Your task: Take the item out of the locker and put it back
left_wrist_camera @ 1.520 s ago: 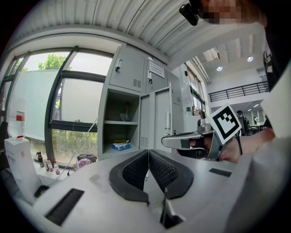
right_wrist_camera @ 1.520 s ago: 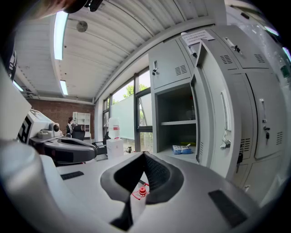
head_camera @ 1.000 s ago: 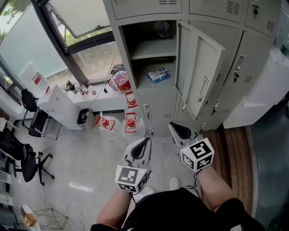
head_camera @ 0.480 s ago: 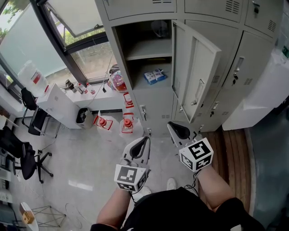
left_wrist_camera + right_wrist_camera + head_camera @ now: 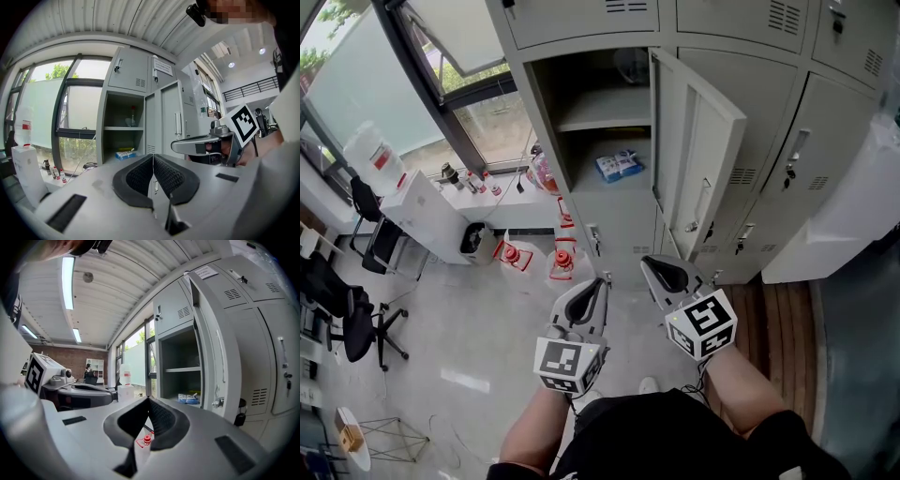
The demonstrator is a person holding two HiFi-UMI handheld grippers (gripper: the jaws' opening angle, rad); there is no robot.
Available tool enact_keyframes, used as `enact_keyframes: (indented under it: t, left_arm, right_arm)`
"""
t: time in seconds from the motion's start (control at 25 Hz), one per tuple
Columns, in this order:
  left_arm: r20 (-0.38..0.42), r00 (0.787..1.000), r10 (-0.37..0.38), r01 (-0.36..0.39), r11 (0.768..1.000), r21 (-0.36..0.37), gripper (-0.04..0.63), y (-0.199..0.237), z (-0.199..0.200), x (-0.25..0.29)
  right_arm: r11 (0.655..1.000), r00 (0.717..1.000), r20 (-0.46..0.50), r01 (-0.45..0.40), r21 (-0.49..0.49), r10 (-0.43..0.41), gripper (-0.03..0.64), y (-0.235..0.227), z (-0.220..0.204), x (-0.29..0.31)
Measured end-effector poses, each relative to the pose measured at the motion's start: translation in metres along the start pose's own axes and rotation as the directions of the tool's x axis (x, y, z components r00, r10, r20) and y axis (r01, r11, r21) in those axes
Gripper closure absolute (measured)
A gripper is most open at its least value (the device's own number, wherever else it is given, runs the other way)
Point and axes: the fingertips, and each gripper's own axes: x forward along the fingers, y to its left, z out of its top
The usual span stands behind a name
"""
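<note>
1. One bank of grey lockers [image 5: 581, 19] fills the upper half of the head view. It sits lower and larger in the frame than a second ago, so the person has been closing in on it.
2. One locker door [image 5: 698, 159] stands swung open at upper centre-right, exactly as before. It leaves the compartment [image 5: 598, 142], with a shelf across its middle, fully exposed.
3. Two tools sit side by side at lower centre, the left gripper [image 5: 602, 283] and the right gripper [image 5: 646, 263]. Both point up-frame at the opening and have crept towards it. Each one's own view shows its jaws pressed together with nothing between them: left [image 5: 153, 157], right [image 5: 149, 401].
4. One blue-and-white packet [image 5: 621, 166], the item to fetch, lies on the floor of the compartment's lower half at upper centre. It has not been touched and is well apart from both tools. It also shows past the left jaws [image 5: 125, 153] and past the right jaws [image 5: 189, 399].
5. Only the approach has advanced, so I judge the taking-out not yet begun. Whichever gripper reaches in will need its jaws spread first.
</note>
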Motion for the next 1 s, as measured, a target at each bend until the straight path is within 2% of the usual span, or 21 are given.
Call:
enact_keyframes:
  t: [0.28,0.64,0.92,0.96,1.0]
  left_arm:
    - [-0.01,1.0,0.024,-0.024,0.999,0.028,0.577,0.003,0.004,0.013]
    - [-0.005,1.0,0.024,-0.024,0.998,0.063,0.577,0.031,0.009,0.036]
    - [-0.031,0.999,-0.028,0.03,0.997,0.069,0.574,0.062,-0.001,0.069]
    - [-0.034,0.999,-0.038,0.04,0.997,0.069,0.567,0.067,-0.001,0.075]
    - [-0.036,0.998,-0.046,0.048,0.996,0.072,0.53,0.072,-0.001,0.082]
  right_arm:
    - [1.0,1.0,0.003,-0.01,-0.006,0.01,0.566,-0.005,0.0,-0.001]
    - [1.0,1.0,0.002,0.01,0.004,-0.01,0.566,-0.008,0.0,0.014]
    - [0.998,0.998,-0.021,0.056,0.007,-0.056,0.566,-0.016,-0.004,0.043]
    - [0.998,0.998,-0.023,0.063,0.007,-0.063,0.566,-0.018,-0.003,0.048]
    - [0.997,0.997,-0.025,0.071,0.007,-0.071,0.566,-0.02,-0.003,0.053]
